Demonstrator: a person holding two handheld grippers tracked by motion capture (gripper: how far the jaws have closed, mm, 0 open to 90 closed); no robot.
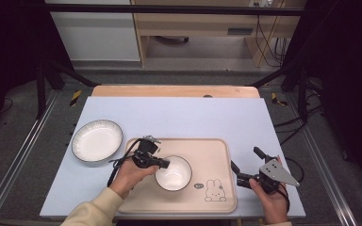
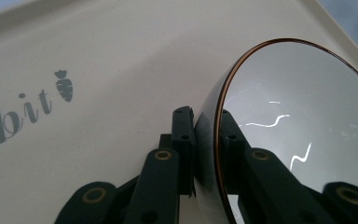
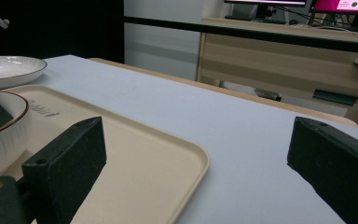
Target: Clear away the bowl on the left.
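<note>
At about nine o'clock on the table, a white plate (image 1: 97, 140) lies clear of the beige tray (image 1: 217, 155). The left gripper (image 1: 164, 164) is clamped on the rim of the small white bowl (image 1: 174, 174) – one jaw outside the wall, one inside – gripping the bowl's nine-o'clock edge. The bowl sits in the tray's left half. At four o'clock, just off the tray, the right gripper (image 1: 245, 165) stands spread wide – nothing between its jaws.
</note>
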